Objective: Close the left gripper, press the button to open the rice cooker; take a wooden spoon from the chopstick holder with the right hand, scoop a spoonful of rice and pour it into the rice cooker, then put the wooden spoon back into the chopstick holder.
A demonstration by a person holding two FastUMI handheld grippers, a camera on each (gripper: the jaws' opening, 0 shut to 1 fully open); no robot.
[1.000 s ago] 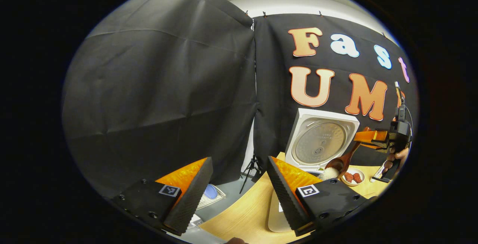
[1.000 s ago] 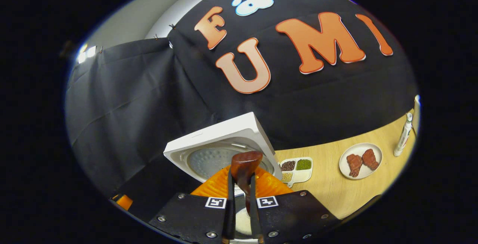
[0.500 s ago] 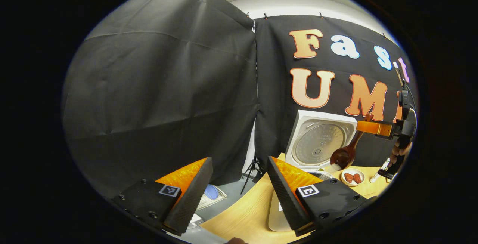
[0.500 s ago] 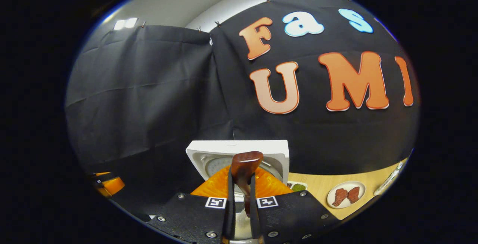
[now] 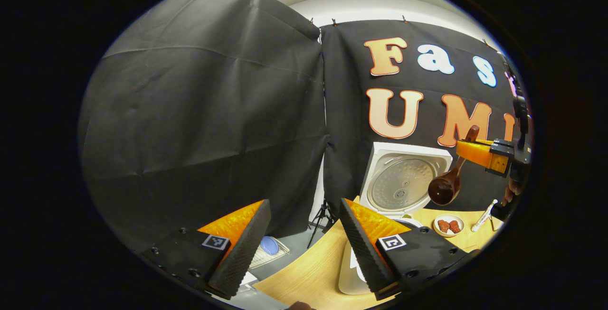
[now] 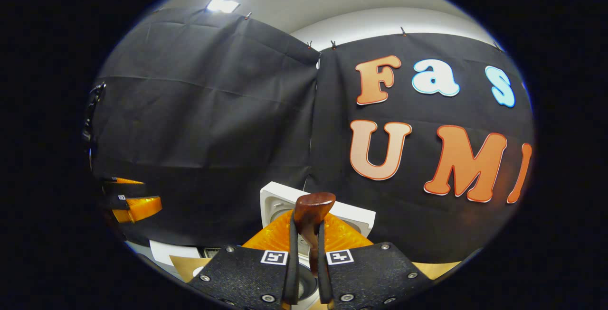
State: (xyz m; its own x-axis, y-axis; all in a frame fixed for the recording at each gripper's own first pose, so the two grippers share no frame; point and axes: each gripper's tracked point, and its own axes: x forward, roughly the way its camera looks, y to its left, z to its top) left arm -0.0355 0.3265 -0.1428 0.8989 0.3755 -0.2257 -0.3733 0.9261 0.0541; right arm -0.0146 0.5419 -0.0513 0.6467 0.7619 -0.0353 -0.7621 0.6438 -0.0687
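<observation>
Two ridged, wedge-shaped fingers of the left gripper (image 5: pixel 304 239) are standing wide apart at the bottom of the left gripper view, released and holding nothing, their inner faces ribbed like a file. Beyond them, in the lower right of that frame, the rice cooker (image 5: pixel 403 184) is sitting with its square white lid raised upright, the round metal inner plate – dimpled and dull grey – facing the camera. To the right of the lid, the right gripper (image 5: pixel 477 151) is hanging in the air at the right edge, clenched on the handle of the wooden spoon (image 5: pixel 449 179); the spoon is dark, glossy and smooth, its rounded bowl hanging down in front of the lid's right side, above the table. On the pale, fine-grained wooden table (image 5: pixel 308 272) a small round white plate (image 5: pixel 449 224) is carrying two reddish-brown lumps, and a slim white tube-shaped thing is lying near it at the right. In the right gripper view, the fingers (image 6: pixel 289 262) are pressing from both sides on the spoon's handle – its blunt, polished end is sticking up in the bottom centre, with the cooker's white lid just behind it.
</observation>
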